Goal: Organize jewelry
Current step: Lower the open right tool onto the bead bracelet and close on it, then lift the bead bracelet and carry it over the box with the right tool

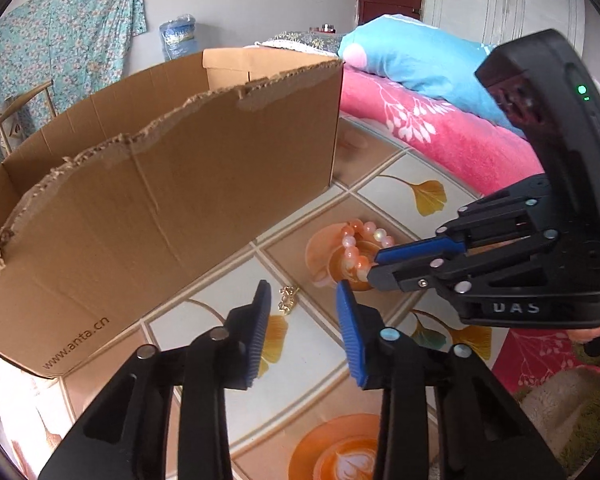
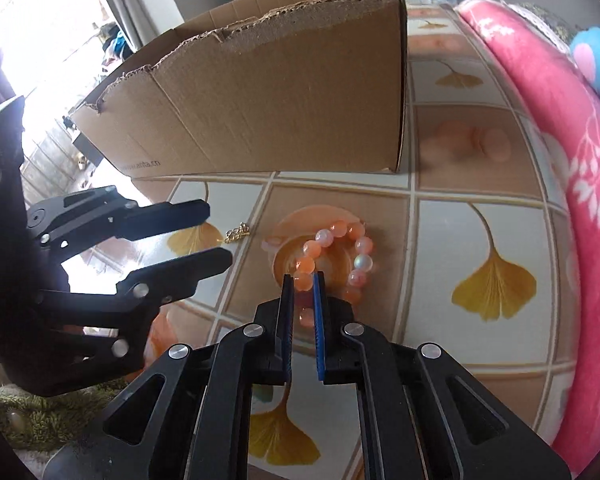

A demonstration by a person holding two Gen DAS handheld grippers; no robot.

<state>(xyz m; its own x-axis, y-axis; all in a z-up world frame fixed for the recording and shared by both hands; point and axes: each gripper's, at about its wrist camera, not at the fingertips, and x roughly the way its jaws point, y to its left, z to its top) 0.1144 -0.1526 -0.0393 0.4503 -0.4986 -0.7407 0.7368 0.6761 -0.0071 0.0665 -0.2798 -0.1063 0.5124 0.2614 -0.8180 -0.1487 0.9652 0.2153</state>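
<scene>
A bracelet of orange and pearly beads [image 2: 336, 260] lies on the table [image 2: 460, 240], on a tablecloth printed with ginkgo leaves and coffee cups, in front of a torn cardboard box [image 2: 284, 96] that stands open at the top. The right tongs [image 2: 303, 280] are clenched on the near side of the bracelet: their blue-lined pads press on one orange bead, and the rest of the loop lies on the cloth beyond the tips. A small gold trinket [image 1: 287, 299], perhaps an earring or charm, lies on the cloth just left of the bracelet, near the box's front wall. The left tongs [image 1: 304, 300] hover above that trinket with their pads apart; nothing is between them, and the trinket sits just beyond and between the tips, untouched. A pink floral blanket [image 1: 440, 136] and a blue pillow [image 1: 416, 56] lie along the far right edge of the table.
</scene>
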